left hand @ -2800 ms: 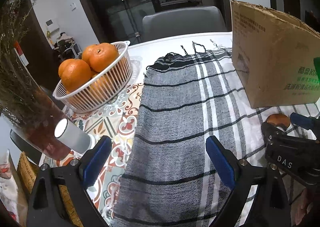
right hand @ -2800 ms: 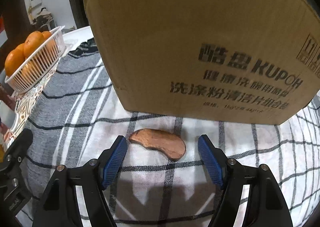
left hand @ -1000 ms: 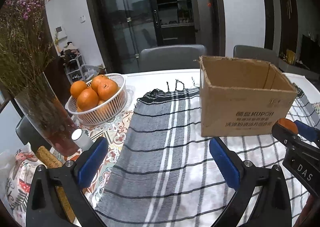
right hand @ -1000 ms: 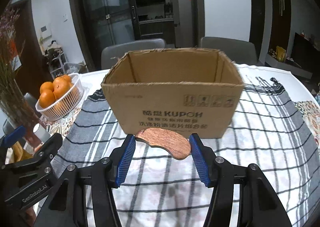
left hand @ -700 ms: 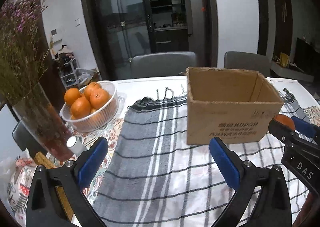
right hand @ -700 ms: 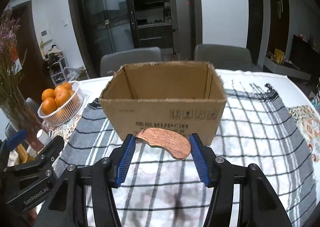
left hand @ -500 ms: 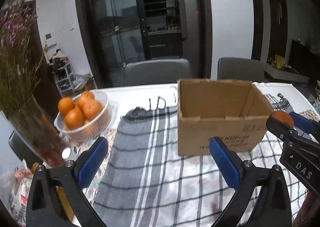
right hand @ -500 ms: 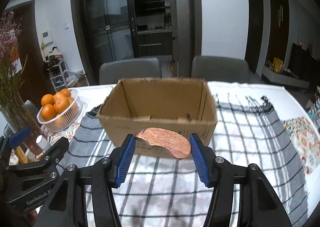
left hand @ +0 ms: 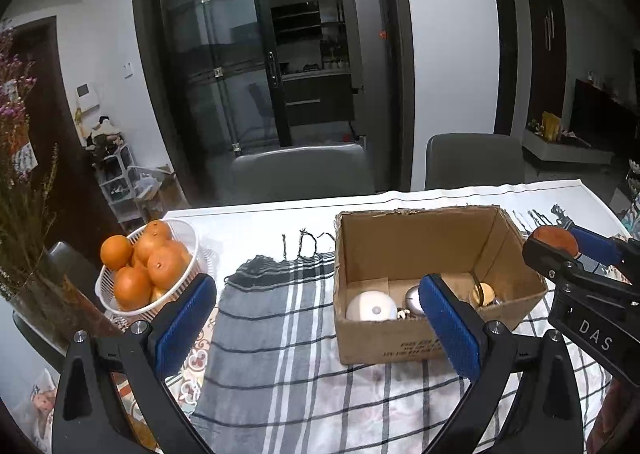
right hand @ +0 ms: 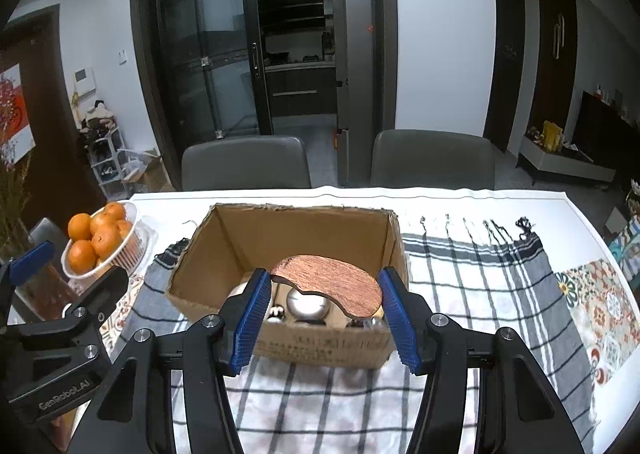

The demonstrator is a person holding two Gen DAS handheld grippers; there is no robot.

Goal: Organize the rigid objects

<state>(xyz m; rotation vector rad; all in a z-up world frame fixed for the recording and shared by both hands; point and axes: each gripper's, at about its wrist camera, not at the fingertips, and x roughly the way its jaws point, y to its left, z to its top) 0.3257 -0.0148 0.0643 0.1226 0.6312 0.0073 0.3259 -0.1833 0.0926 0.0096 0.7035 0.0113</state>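
My right gripper (right hand: 323, 294) is shut on a flat, kidney-shaped wooden piece (right hand: 330, 288), held in the air over the near wall of an open cardboard box (right hand: 224, 254). Inside the box lie a silver round object (right hand: 308, 304) and other small items. In the left wrist view the same box (left hand: 384, 342) holds a white round object (left hand: 370, 306), and the wooden piece (left hand: 556, 240) shows at the right between the right gripper's fingers. My left gripper (left hand: 320, 320) hangs open with nothing in it, above the striped cloth left of the box.
A white basket of oranges (left hand: 146, 266) stands at the table's left, beside a glass vase (left hand: 48, 298) of dried flowers. A grey checked cloth (right hand: 480, 274) covers the table. Two grey chairs (right hand: 246, 167) stand behind the far edge.
Both grippers have risen, so the box's inside and its contents now show. The wooden piece, still gripped, has been lifted from in front of the box wall to above its near rim.
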